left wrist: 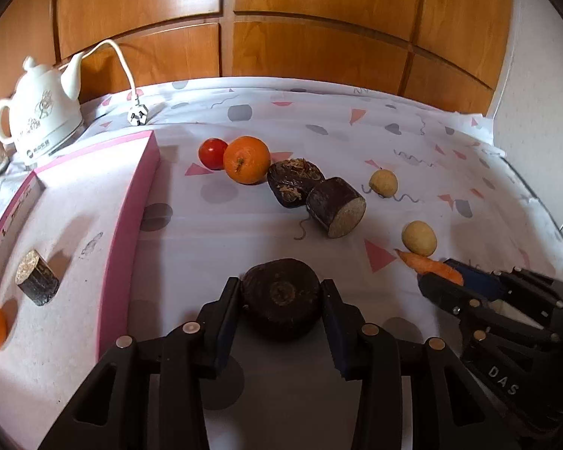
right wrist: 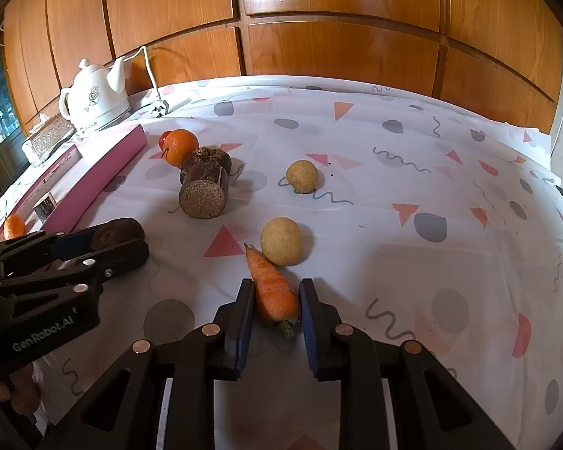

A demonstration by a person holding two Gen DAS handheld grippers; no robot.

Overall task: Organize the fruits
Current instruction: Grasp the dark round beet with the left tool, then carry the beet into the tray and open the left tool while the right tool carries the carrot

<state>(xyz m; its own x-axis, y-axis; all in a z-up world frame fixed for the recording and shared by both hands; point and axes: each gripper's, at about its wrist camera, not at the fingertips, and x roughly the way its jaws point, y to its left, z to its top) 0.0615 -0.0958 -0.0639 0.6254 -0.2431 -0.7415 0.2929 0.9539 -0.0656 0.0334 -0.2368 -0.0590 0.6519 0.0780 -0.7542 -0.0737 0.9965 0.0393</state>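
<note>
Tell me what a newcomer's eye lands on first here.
Two black tongs in the foreground: the left tongs straddle a dark round root piece, the right tongs flank a carrot beside a pale yellow ball. Behind sit a bright orange and a white kettle at back left.

Left gripper (left wrist: 281, 292): matte black plastic linkage arms with triangular cut-outs, round silver pivot pins, ribbed black finger pads (left wrist: 227, 318). White "GenRobot.AI" lettering on its housing at lower left of the right wrist view. Right gripper (right wrist: 276, 300): identical black frame, silver pins, blue-faced pads (right wrist: 246, 322). Bare fingers (right wrist: 20, 390) appear beneath the housing, lower left.
</note>
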